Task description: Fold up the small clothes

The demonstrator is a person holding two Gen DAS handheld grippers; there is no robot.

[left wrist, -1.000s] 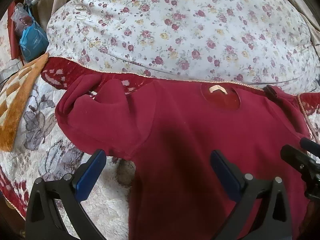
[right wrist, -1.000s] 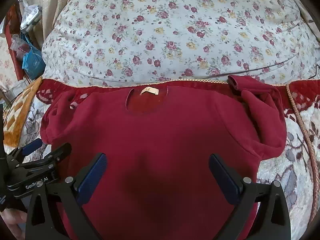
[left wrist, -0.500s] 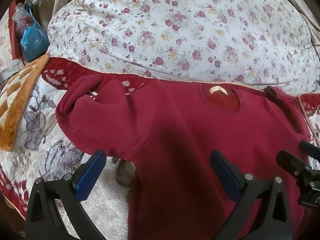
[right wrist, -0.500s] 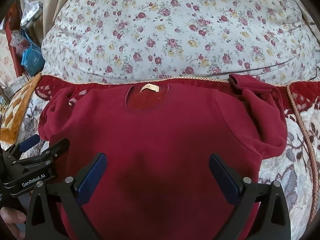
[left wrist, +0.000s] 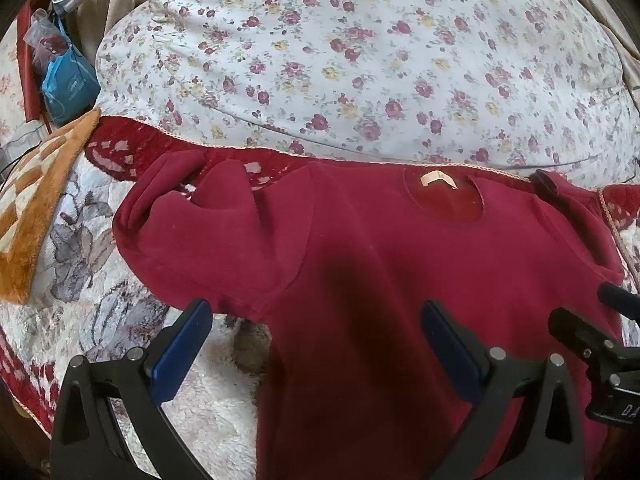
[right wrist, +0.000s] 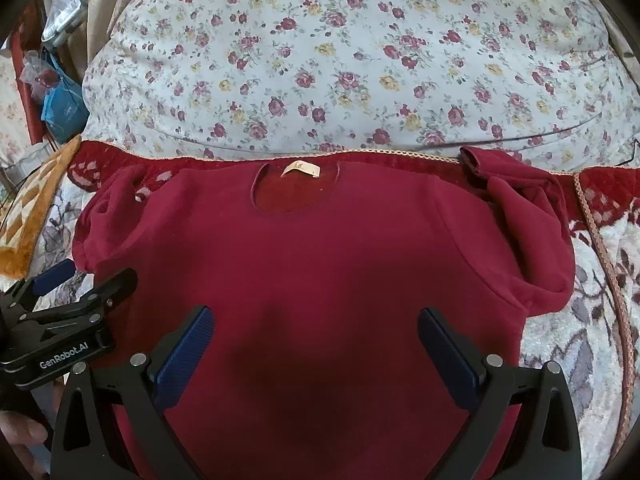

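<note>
Your left gripper [left wrist: 316, 336] and right gripper [right wrist: 316, 340] both gape, holding nothing, over the sweater [right wrist: 320, 272] lying flat on the blanket [right wrist: 576, 332]. Blue bag [left wrist: 70, 84] contents unclear.

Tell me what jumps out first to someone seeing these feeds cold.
A dark red sweatshirt lies flat, spread across the middle of the bed, neck label at the far edge and both sleeves bunched at its sides. Behind it bulges a big floral duvet. Both tongs, left and right, hang open over the shirt's near half, gripping nothing.
</note>
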